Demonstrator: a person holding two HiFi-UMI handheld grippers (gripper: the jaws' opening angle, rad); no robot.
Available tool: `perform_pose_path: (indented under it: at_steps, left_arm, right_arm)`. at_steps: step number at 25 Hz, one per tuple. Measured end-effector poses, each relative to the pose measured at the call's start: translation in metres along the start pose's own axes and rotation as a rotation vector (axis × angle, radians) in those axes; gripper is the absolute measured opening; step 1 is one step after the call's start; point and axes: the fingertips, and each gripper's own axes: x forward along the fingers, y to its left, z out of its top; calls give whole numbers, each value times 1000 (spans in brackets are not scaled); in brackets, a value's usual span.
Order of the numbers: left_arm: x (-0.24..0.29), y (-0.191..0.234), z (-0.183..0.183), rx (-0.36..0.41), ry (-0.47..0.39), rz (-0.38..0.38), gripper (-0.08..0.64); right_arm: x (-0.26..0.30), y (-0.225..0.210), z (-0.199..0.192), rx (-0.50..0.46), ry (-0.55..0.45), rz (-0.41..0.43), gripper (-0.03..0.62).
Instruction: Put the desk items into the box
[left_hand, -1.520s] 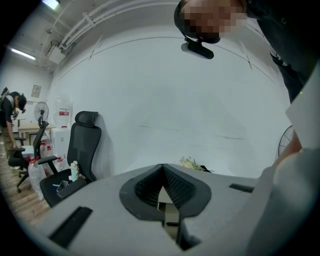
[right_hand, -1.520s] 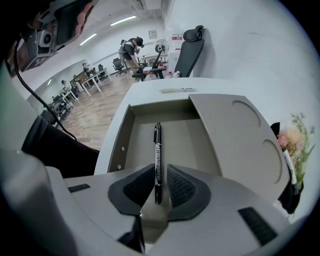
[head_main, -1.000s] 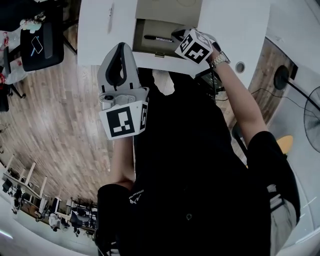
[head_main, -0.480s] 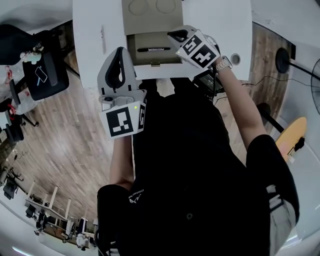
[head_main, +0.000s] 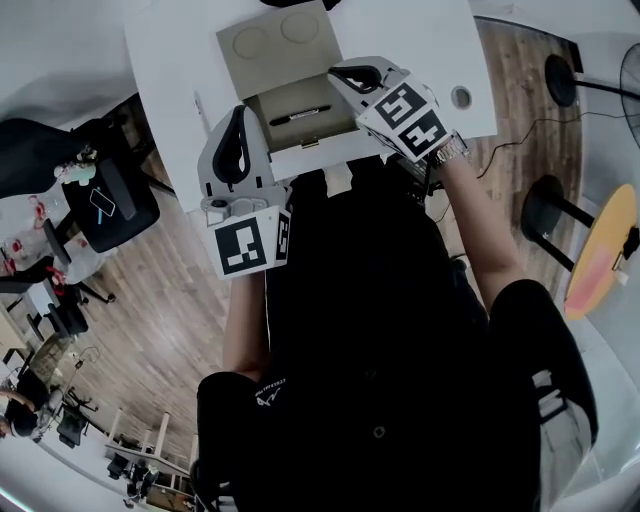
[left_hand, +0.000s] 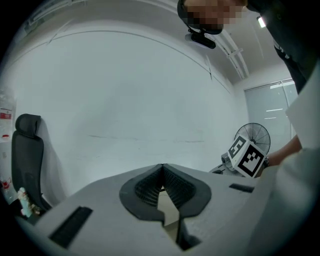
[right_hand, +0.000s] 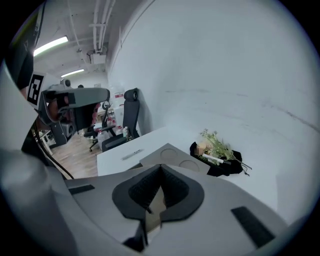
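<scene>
My left tool is closed on nothing, sitting just left of the open box, my right tool is closed and empty too at the box's right side, and a black pen lies inside it on the white tabletop.

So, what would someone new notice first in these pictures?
The open tan box at the desk's near edge, with a black pen lying inside. Then the two grey grippers flanking it, the left gripper and the right gripper, both shut and empty.
</scene>
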Motion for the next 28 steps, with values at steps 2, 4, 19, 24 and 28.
perform_pose_path:
  at_steps: [2,4,19,24,28]
  left_arm:
    - [1,-5,3,8,-5,-30,8]
    - [-1,-12,6,21,-13,-61,8]
    - [-48,-15,20,49,-77,-119,8]
    - [-60,-9,28,51,-106,-100,8]
    - [-69,-12,25,51,-106,-109,8]
  right_arm:
    - [-16,-3,8,42,-53,-37,-1]
    - [-34,-4,18,88,-122,-68,0]
    - [-136,31,90,194,-516,-252,0]
    - [-156,45,96,208,-579,-291,-1]
    - [-167,61,101,194,-615,-303,-2]
